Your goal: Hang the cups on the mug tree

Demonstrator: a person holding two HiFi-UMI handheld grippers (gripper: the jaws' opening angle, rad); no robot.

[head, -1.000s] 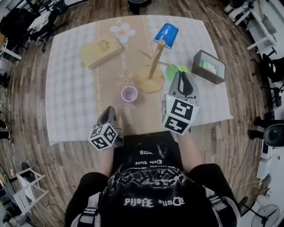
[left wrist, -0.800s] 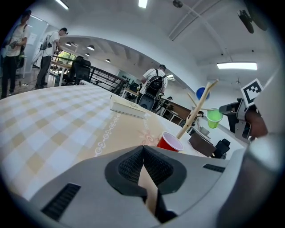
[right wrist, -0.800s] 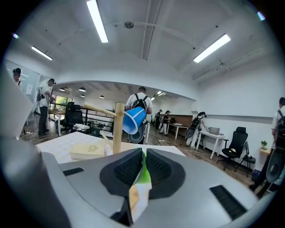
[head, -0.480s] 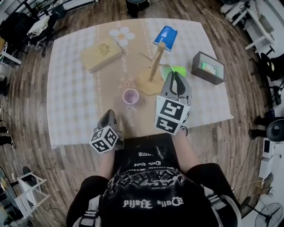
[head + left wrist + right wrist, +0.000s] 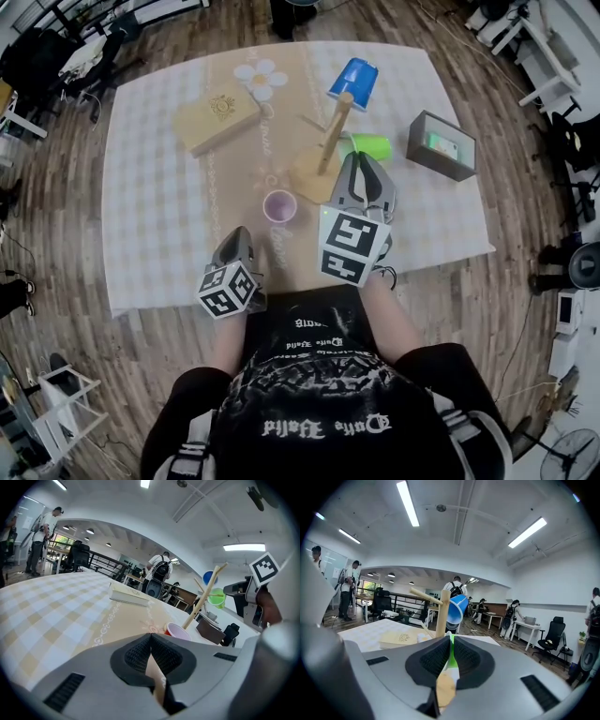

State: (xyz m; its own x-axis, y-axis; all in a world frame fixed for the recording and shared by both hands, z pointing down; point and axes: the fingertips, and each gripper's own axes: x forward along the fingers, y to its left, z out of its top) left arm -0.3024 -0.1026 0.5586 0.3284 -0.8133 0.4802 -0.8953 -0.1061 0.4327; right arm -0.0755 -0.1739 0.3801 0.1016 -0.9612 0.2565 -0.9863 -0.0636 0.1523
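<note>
The wooden mug tree [image 5: 323,150] stands mid-table with a blue cup [image 5: 353,79] hung upside down at its top. My right gripper [image 5: 362,165] is shut on the rim of a green cup [image 5: 372,145], held in the air just right of the pole; a green sliver shows between the pads [image 5: 451,654]. A pink cup [image 5: 279,205] stands upright on the cloth in front of the tree base. My left gripper [image 5: 241,239] rests low near the table's front edge, shut and empty, a little short of the pink cup [image 5: 178,631].
A flat wooden box [image 5: 216,114] lies at the back left and a dark grey box [image 5: 441,142] at the right. A flower-shaped mat [image 5: 260,74] sits at the far edge. The checked cloth [image 5: 150,206] covers the table. People stand in the room behind.
My right gripper has carried the green cup leftward, closer to the tree's pole. The left gripper has stayed near the front edge.
</note>
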